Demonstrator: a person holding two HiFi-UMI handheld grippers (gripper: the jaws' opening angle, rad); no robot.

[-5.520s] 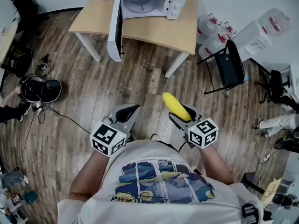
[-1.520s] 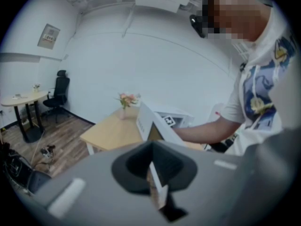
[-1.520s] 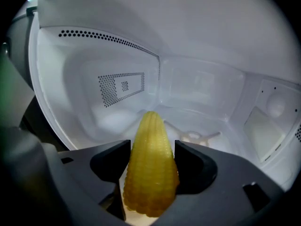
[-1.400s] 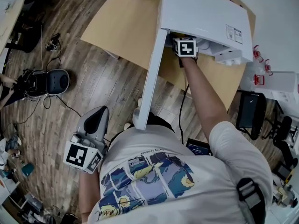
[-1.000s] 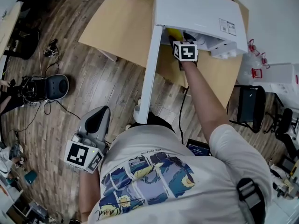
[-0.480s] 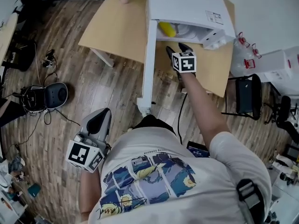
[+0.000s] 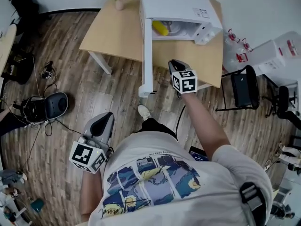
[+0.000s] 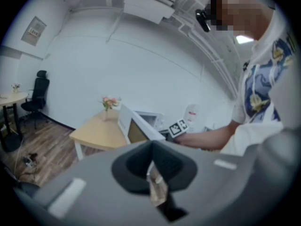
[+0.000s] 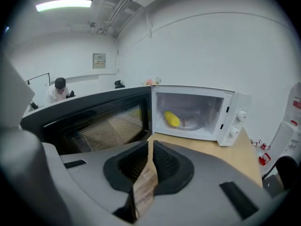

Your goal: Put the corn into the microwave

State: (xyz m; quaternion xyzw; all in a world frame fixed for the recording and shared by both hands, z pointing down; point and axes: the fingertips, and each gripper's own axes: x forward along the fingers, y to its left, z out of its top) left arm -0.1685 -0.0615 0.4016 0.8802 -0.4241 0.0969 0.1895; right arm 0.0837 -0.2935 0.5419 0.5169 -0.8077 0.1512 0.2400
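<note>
A plank floor fills the head view. At twelve o'clock a table (image 7: pixel 110 32) carries the microwave (image 7: pixel 181 4), whose door (image 7: pixel 146 51) swings wide open toward six o'clock. The corn (image 7: pixel 160 28) lies inside, probably on the turntable. The right gripper (image 7: pixel 176 66) hovers near the table's front edge, and the left gripper (image 7: pixel 104 124) hangs at eight o'clock.

In the left gripper view its jaws are pressed together on nothing.

In the right gripper view the jaws are closing, almost met, with nothing between them, and the door is at nine o'clock.

A hard shove on the door could jolt the microwave, rolling the corn into the opening and blocking the door.
</note>
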